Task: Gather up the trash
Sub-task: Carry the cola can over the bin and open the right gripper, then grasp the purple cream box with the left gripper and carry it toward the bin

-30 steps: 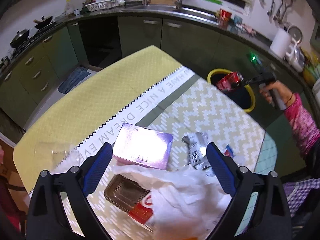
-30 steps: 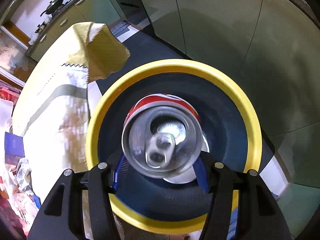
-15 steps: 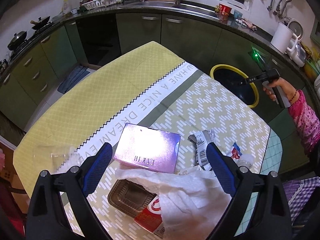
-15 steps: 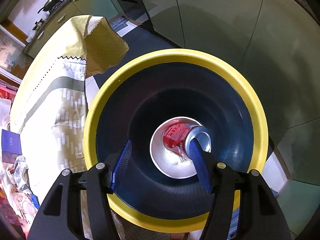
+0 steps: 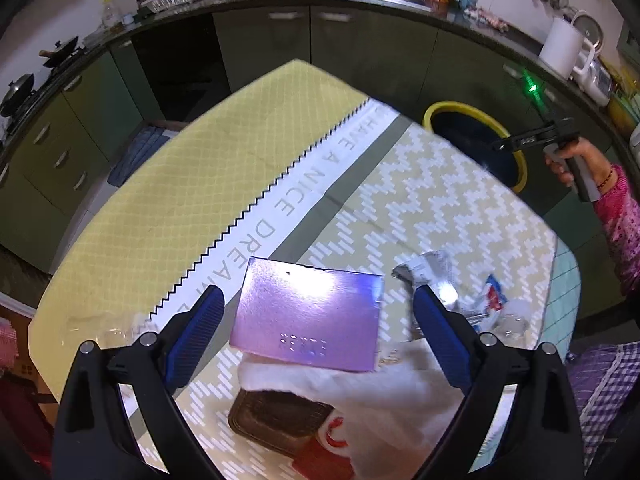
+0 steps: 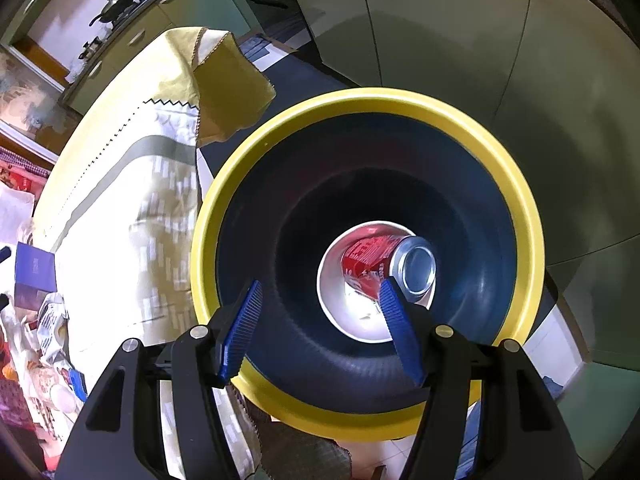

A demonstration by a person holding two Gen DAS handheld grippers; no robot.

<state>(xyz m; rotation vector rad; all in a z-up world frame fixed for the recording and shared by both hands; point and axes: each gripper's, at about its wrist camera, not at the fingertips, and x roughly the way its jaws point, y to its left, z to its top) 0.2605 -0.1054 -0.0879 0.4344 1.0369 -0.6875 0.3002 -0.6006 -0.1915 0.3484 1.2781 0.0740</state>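
Both fingers of right gripper (image 6: 320,300) apart, nothing between, red soda can (image 6: 384,262) far below them on bin (image 6: 524,216) bottom. Left gripper (image 5: 316,312) fingers wide apart around purple box (image 5: 308,320), not touching. Possible slip: glossy box resting on soft white bag (image 5: 384,396), tilting when squeezed.
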